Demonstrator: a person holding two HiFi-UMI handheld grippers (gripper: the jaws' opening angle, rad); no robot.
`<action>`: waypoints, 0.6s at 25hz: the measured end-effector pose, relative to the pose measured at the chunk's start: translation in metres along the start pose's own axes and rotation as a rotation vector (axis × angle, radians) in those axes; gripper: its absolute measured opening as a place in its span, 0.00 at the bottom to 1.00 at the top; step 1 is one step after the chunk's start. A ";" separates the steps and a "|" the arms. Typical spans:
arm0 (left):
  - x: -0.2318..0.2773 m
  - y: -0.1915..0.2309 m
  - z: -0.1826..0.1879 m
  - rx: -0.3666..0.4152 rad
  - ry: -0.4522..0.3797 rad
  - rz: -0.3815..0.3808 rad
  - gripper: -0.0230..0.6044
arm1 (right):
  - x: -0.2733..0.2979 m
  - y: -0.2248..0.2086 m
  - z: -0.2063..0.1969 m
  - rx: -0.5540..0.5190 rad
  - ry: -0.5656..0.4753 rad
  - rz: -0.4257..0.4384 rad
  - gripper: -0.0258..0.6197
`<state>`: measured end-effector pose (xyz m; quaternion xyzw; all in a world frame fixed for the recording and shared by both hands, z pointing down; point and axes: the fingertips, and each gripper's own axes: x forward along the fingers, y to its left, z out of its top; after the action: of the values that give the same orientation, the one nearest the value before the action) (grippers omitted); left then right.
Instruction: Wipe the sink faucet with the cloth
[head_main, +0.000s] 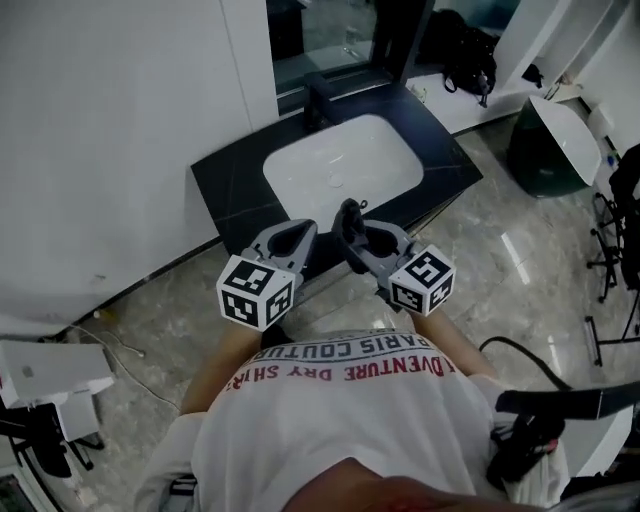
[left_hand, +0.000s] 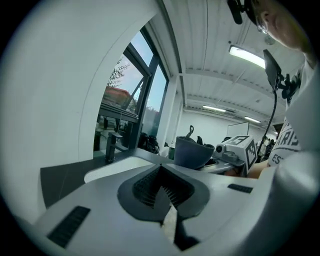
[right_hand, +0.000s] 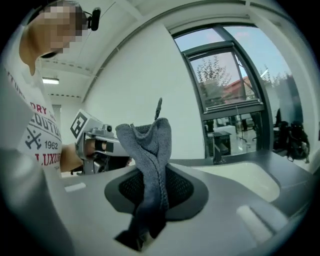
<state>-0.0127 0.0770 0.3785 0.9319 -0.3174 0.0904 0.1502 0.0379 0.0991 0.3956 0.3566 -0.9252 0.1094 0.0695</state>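
Head view: person stands at a dark counter (head_main: 228, 186) with a white sink (head_main: 385, 150) set into it. Black faucet (head_main: 321, 99) is upright at the far edge of the sink, against the wall by the window.

Both grippers are held close to the body, over the near edge of the counter, side by side and near each other, well apart from the faucet.

Right gripper (right_hand: 157, 192): jaws clenched on the grey cloth (right_hand: 147, 145). The cloth is pinched between the dark pads. Its upper part bunches up above the jaw tips and a short end hangs out below. In the right gripper view the faucet is small, past the cloth to the right.

Left gripper (left_hand: 162, 190): jaws pressed together, ribbed pads meeting, nothing between them. In its own view the faucet sits to the left beyond the jaw tips, and the cloth shows to the right, above the other gripper.

Faucet and cloth are not touching. Marble-pattern floor (head_main: 520, 262) is to the right of the counter.
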 end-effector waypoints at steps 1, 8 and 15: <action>-0.010 -0.021 -0.007 -0.010 0.003 0.036 0.04 | -0.020 0.009 -0.007 -0.012 0.016 0.032 0.15; -0.079 -0.136 -0.018 -0.014 0.031 0.180 0.04 | -0.133 0.061 -0.005 0.068 -0.037 0.138 0.15; -0.131 -0.229 -0.055 -0.021 0.022 0.174 0.04 | -0.204 0.149 -0.013 0.036 -0.051 0.225 0.15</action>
<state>0.0230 0.3420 0.3442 0.8983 -0.3962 0.1099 0.1549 0.0875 0.3415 0.3432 0.2544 -0.9587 0.1241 0.0266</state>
